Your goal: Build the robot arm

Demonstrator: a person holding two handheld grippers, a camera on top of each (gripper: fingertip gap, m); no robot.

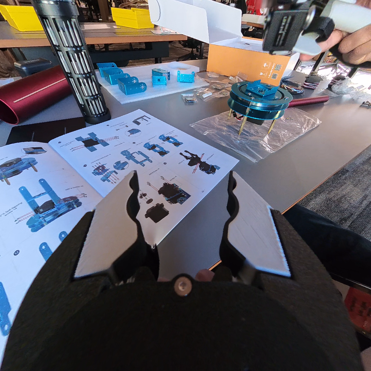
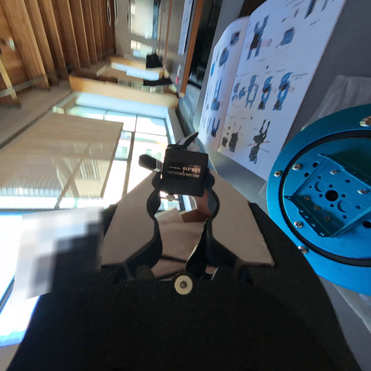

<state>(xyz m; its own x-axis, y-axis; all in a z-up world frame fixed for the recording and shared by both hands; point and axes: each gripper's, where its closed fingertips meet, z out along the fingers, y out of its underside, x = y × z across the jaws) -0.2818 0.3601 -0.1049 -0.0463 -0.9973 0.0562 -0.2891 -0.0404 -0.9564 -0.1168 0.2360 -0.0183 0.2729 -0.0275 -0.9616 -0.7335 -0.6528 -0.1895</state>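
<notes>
Gaping empty over the manual (image 1: 128, 160), my left tool (image 1: 182, 176) waits; my right tool (image 2: 183, 180) clamps a black servo (image 2: 183, 174) beside the blue base (image 2: 281, 210), unmounted.

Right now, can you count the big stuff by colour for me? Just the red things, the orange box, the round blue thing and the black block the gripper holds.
Red: 2, a dark red metal tube and a dark red metal rod
Orange: 1, an orange cardboard box
Blue: 1, a round blue metal base
Black: 1, a black boxy servo motor in the right gripper
Total: 5
</notes>
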